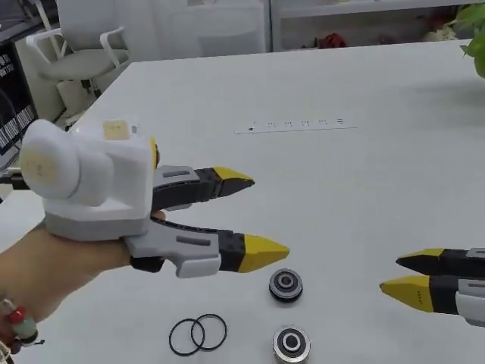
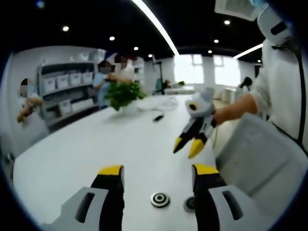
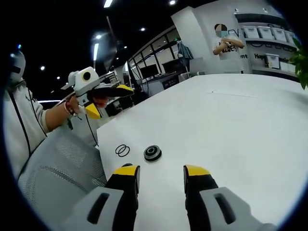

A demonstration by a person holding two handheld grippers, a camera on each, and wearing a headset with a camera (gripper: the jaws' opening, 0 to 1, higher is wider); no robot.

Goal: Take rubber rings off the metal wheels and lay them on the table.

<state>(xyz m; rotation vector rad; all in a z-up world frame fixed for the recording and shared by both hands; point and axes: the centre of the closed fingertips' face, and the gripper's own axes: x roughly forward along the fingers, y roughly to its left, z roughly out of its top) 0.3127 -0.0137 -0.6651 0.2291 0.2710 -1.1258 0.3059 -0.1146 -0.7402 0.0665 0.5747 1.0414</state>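
Observation:
Two small metal wheels (image 1: 286, 284) (image 1: 291, 342) lie flat on the white table (image 1: 364, 189) near its front edge. Left of them, two thin black rubber rings (image 1: 198, 334) lie overlapping on the tabletop. My left gripper (image 1: 254, 216) hovers open just above and left of the wheels, nothing between its yellow tips. My right gripper (image 1: 394, 274) is open and empty to the right of the wheels. In the left gripper view a wheel (image 2: 160, 199) sits between the jaws' lines, below them. In the right gripper view a wheel (image 3: 152, 153) and the rings (image 3: 122, 150) lie ahead.
A thin printed strip (image 1: 295, 125) lies mid-table. A white chair (image 1: 76, 53) stands past the table's left corner. Plant leaves (image 1: 474, 34) hang over the far right. People stand by shelves (image 3: 260, 29) in the background.

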